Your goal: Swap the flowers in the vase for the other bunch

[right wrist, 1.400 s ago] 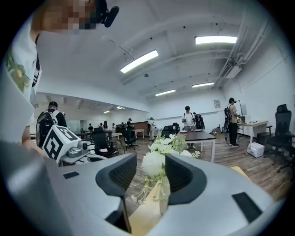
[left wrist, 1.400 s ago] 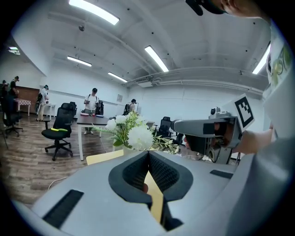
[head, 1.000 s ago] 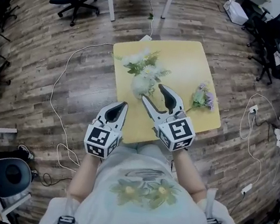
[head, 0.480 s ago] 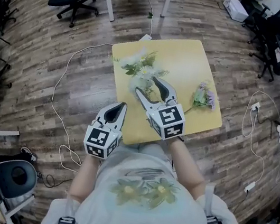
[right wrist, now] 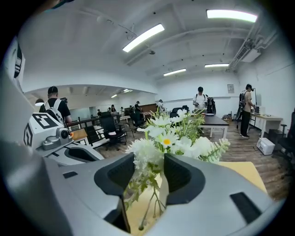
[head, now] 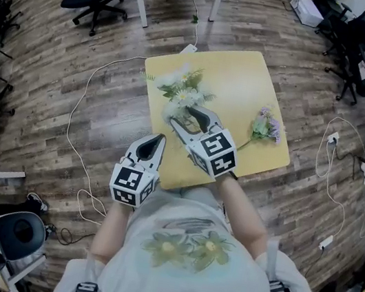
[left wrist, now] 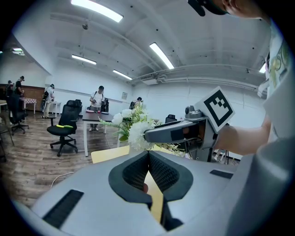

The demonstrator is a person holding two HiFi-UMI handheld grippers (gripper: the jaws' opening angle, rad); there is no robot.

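Where the head view looks down on one yellow table point(head: 249, 84), two bunches show: the white bunch point(head: 181, 93) upright in the single vase point(head: 173, 111), and the purple bunch point(head: 266, 127) lying flat well to its right. In the left gripper view, the left gripper point(left wrist: 148, 156) has its jaws pressed together on nothing. In the right gripper view, the right gripper point(right wrist: 149, 168) has its jaws wide, just closing a little, with the white stems between them, unclamped.

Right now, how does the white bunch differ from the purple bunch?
The white bunch stands upright; the purple bunch lies flat. The white bunch is fuller, the purple bunch smaller. The white bunch's stems sit between the right gripper's open jaws, which have just been closing; no gripper is near the purple bunch. Both are on the yellow table.
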